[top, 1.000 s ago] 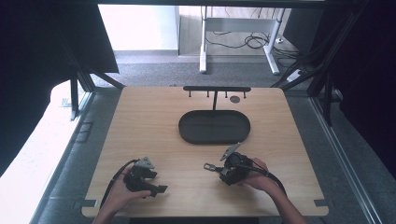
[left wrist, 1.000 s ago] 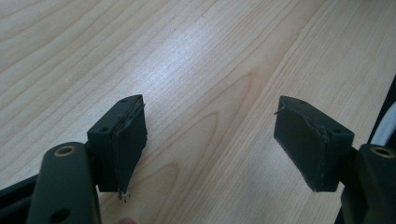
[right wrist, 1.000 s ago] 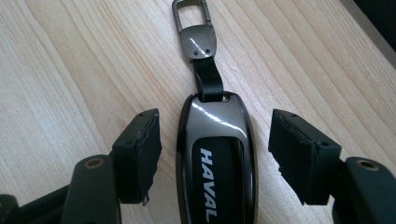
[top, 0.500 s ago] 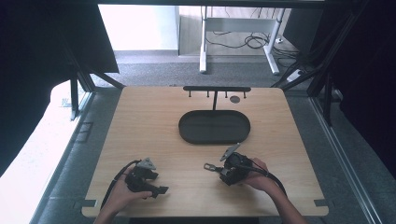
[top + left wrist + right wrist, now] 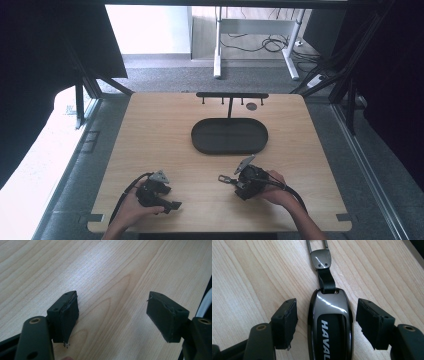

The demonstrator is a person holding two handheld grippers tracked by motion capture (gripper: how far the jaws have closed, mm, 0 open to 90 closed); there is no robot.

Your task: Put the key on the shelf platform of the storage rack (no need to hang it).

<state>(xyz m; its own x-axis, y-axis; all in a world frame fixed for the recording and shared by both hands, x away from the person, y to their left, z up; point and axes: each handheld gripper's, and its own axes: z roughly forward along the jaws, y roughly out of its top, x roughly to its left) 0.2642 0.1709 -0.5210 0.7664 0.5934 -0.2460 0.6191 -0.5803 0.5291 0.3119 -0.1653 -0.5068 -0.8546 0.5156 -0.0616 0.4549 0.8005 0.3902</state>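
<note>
Little has shifted since the earlier frame. Right gripper [image 5: 325, 322], jaws open, straddles the glossy black-and-grey car key fob [image 5: 329, 322] lying flat at five o'clock on the wooden table [image 5: 160, 135]; no grasp yet. Left gripper [image 5: 112, 312] rests open, empty, at seven o'clock. Black oval tray [image 5: 229, 136] waits at centre.

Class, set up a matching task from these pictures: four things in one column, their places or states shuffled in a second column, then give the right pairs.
Things:
1. car key fob
2. oval black tray
3. left tongs
4. hook rack

Places or states:
A. open over bare wood, holding nothing
B. standing at the table's far edge
C. lying between the open right tongs
D. at the middle of the table

Pairs: 1-C, 2-D, 3-A, 4-B
</note>
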